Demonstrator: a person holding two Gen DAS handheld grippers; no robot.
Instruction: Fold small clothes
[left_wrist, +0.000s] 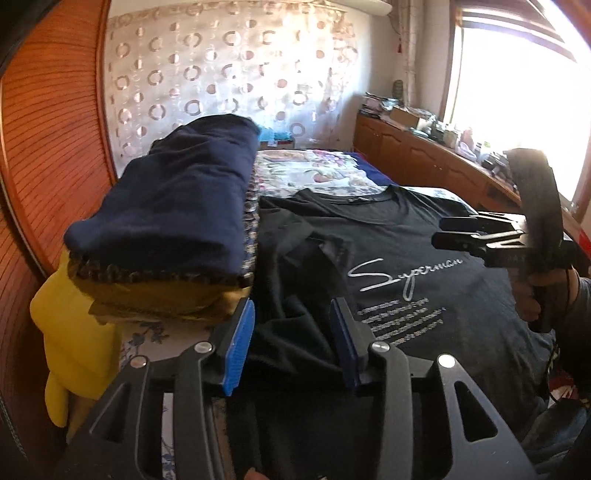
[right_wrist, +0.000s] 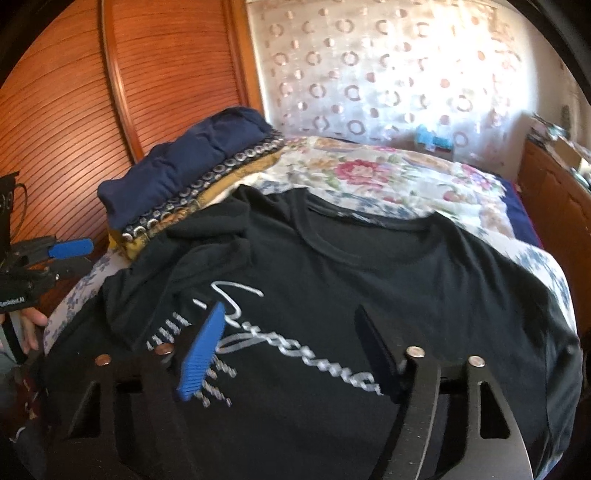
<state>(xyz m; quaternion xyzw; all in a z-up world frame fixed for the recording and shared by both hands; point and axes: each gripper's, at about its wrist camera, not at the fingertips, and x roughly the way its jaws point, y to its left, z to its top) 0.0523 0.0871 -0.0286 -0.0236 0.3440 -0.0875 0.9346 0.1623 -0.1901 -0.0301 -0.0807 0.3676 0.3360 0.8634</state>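
A black T-shirt (left_wrist: 424, 280) with white "Superman" lettering lies face up on the bed (left_wrist: 317, 173), its left sleeve folded inward. It fills the right wrist view (right_wrist: 369, 266) too. My left gripper (left_wrist: 293, 310) is open, hovering over the shirt's left side near the folded sleeve, holding nothing. It also shows at the left edge of the right wrist view (right_wrist: 70, 254). My right gripper (right_wrist: 291, 314) is open above the lettering, empty. It also shows at the right in the left wrist view (left_wrist: 448, 232).
A stack of folded clothes (left_wrist: 173, 214), navy on top and yellow beneath, sits left of the shirt (right_wrist: 184, 173). A wooden slatted wardrobe (left_wrist: 44, 140) stands at left. A cluttered wooden cabinet (left_wrist: 424, 147) runs along the right under a bright window.
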